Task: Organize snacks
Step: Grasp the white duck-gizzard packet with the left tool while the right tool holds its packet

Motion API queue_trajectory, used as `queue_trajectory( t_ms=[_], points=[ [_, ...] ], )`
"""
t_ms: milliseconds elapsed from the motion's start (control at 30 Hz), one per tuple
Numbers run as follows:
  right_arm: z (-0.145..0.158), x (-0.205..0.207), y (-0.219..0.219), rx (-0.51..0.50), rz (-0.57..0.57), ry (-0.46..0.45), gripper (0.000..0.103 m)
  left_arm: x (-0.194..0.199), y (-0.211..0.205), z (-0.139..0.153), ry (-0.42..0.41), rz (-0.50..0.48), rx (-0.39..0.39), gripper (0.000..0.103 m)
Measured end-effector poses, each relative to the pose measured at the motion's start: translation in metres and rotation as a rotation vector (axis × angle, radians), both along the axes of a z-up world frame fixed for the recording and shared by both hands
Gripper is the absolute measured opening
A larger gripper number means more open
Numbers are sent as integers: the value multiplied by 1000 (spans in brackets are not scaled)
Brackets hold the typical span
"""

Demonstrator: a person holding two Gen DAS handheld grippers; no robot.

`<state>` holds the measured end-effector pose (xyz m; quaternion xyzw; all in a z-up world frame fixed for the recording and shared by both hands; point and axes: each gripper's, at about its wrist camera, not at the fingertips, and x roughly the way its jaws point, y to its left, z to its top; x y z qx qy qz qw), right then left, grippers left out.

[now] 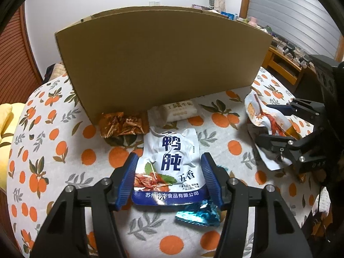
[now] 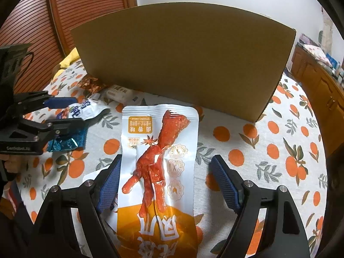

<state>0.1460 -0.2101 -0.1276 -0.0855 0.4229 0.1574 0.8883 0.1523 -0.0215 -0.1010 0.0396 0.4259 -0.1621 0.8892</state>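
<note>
A white and blue duck snack pouch (image 1: 169, 167) lies on the orange-print tablecloth between the open fingers of my left gripper (image 1: 168, 161); the fingers do not press it. A white and orange chicken-foot pouch (image 2: 159, 167) lies between the open fingers of my right gripper (image 2: 166, 163). The right gripper (image 1: 277, 124) also shows at the right of the left wrist view, the left gripper (image 2: 62, 111) at the left of the right wrist view. A brown cardboard box (image 1: 159, 64) stands behind the snacks.
A brown shiny packet (image 1: 121, 124) and a white wrapped snack (image 1: 178, 109) lie against the box front. A teal foil packet (image 1: 197, 215) lies under the duck pouch's corner. Wooden furniture (image 2: 320, 86) stands at the right, a slatted door (image 2: 64, 21) at the left.
</note>
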Motion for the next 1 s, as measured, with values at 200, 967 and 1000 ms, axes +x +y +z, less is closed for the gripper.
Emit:
queue_trajectory(
  t_ms=[200, 967, 1000],
  points=[
    [0, 0, 0, -6, -2, -2, 83, 9, -1, -1, 32, -2, -7, 66],
    [3, -3, -2, 33, -23, 5, 63, 8, -6, 12, -13, -16, 11, 58],
    [4, -1, -4, 41, -29, 12, 60, 6, -4, 14, -19, -17, 4, 58]
  ],
)
